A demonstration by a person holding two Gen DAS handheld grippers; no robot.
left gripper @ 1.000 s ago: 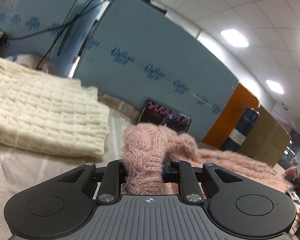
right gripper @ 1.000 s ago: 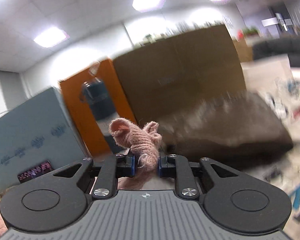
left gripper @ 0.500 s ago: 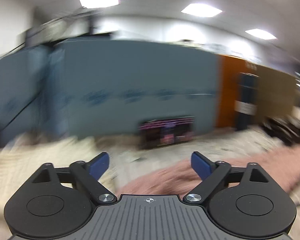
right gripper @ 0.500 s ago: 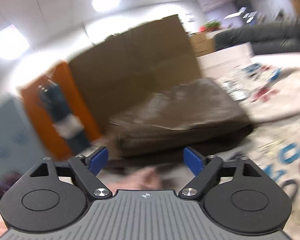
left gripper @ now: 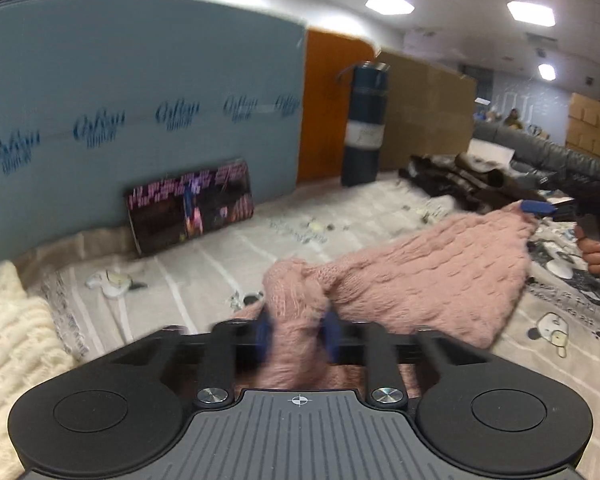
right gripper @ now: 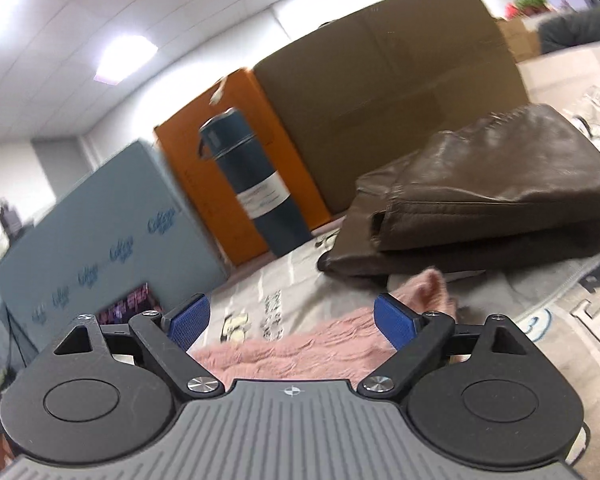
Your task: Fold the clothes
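Pinching a bunched fold of the pink knit sweater (left gripper: 412, 276), the left tool (left gripper: 298, 334) has its blue pads pressed tight on the wool, which rises in a lump right between them. Beyond that tool the sweater spreads ahead and to the right over a printed sheet (left gripper: 340, 216) (cartoon figures and lettering on it). At the sweater's far right corner a blue pad of the right tool (left gripper: 538, 207) shows, with a person's hand (left gripper: 592, 246) just behind it. Left of the left tool lies a cream knit garment (left gripper: 12, 340). Farther ahead a dark glossy booklet (left gripper: 190, 206) leans on a blue board (left gripper: 140, 112), and a dark blue flask (left gripper: 364, 124) stands to the right of that.

In the right wrist view, the right tool (right gripper: 290, 320) has its jaws spread wide and opening; the sweater (right gripper: 300, 350) lies low between and beneath them, with neither pad pressing on it, and a pink tip pokes up just past the right pad. Ahead and to the right sits a folded brown leather jacket (right gripper: 492, 196), in front of a brown cardboard panel (right gripper: 380, 72). The flask (right gripper: 256, 184) stands ahead and left, before an orange panel (right gripper: 228, 152).
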